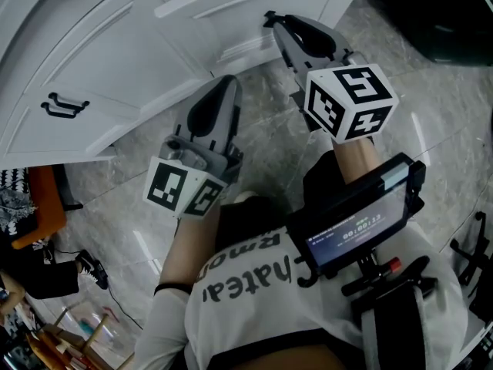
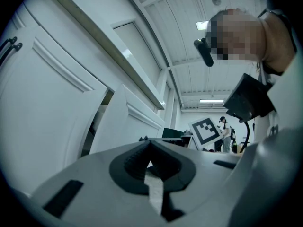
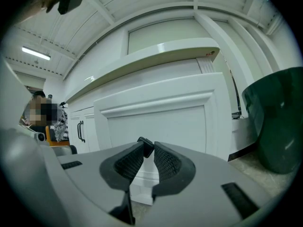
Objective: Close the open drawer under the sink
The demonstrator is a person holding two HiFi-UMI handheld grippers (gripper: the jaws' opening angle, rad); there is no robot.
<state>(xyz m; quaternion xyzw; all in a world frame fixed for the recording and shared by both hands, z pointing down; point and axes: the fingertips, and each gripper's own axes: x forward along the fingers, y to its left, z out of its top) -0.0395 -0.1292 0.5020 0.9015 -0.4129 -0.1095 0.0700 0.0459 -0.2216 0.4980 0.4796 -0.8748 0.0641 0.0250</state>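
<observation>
Low in the right gripper view, the right gripper [image 3: 146, 146] has its fingers [image 3: 165, 164] drawn together to a thin slit, with nothing between them. The left gripper [image 2: 149, 145], low in its own view, is closed the same way and also empty. That suits a push. I would lay the right tips flat on the middle of the panel, not on its edge, and press straight toward the cabinet. It is best to ease off near the end so it does not slam. The left gripper should stay out of the dark gap beside the panel.

The drawer [image 3: 161, 122] fills the centre of the right gripper view as a white front with a recessed panel. It sits under the pale bench [image 3: 156, 56]. In the head view it juts out at the top centre [image 1: 254, 6], just beyond the right gripper [image 1: 271, 18], so it looks still open. A green bin [image 3: 279, 122] stands at the right edge of the right gripper view.
</observation>
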